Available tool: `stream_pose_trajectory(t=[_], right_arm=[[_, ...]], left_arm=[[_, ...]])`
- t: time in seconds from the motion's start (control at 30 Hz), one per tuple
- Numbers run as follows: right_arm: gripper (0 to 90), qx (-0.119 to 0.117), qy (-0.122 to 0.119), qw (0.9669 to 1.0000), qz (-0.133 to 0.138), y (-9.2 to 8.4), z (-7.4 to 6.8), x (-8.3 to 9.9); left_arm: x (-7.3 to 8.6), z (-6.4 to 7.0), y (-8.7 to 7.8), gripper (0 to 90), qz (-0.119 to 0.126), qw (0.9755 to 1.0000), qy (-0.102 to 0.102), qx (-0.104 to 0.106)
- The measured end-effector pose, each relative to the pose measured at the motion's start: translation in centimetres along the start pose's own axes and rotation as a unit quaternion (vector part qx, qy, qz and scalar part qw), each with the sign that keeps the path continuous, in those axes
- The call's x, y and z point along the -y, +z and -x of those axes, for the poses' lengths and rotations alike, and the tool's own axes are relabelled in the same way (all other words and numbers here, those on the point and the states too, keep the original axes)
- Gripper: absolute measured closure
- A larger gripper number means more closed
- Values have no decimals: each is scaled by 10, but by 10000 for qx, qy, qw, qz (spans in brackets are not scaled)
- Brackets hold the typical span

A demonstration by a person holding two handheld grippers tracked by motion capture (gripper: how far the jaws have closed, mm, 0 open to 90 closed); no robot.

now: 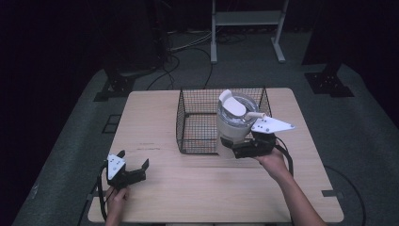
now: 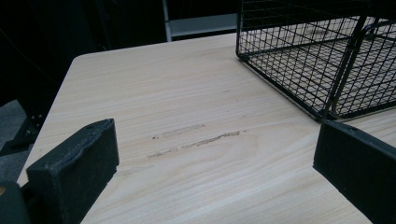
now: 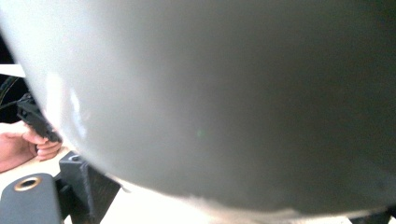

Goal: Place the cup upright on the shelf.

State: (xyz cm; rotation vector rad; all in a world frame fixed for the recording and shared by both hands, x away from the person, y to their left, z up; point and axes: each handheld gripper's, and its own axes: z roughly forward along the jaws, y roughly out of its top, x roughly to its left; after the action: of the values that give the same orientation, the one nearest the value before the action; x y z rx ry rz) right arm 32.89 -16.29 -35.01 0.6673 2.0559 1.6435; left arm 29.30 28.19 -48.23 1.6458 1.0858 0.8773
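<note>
A white lidded container (image 1: 235,120) with a handle on its lid is held upright at the front right of the black wire basket (image 1: 180,117). My right gripper (image 1: 234,149) is shut on its lower wall from the near side. In the right gripper view the container's pale wall (image 3: 224,93) sits close between the jaws. My left gripper (image 1: 134,159) rests open near the table's front left, with nothing between its fingers (image 2: 74,163). It faces the basket (image 2: 299,70).
The wooden table (image 1: 211,188) has bare room in front of and to the left of the basket. Faint scuff marks (image 2: 196,140) lie ahead of the left gripper. The other hand (image 3: 18,147) shows in the right gripper view. A white frame (image 1: 244,28) stands beyond the table.
</note>
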Motion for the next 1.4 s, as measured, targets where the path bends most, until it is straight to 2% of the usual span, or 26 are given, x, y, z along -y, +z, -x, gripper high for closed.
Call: stream_pose_trajectory(t=[0.3,0.7,1.07,1.23,1.33,1.4], right_arm=[[88,6,-46,10000,-28,17,11,-17],[87,40,200,9998,-31,39,30,-33],[87,186,177,9994,-221,64,46,-44],[87,155,186,9992,-306,77,48,-49],[87,176,50,9994,-308,86,48,-51],[87,142,92,9994,-308,90,48,-52]], left_arm=[[0,0,0,0,7,10000,11,10],[0,-1,-1,0,22,10000,-12,23],[0,-1,-1,0,8,10000,12,33],[0,-1,-1,0,26,10000,-1,39],[0,-1,-1,0,36,10000,-22,45],[0,-1,-1,0,36,10000,-22,56]])
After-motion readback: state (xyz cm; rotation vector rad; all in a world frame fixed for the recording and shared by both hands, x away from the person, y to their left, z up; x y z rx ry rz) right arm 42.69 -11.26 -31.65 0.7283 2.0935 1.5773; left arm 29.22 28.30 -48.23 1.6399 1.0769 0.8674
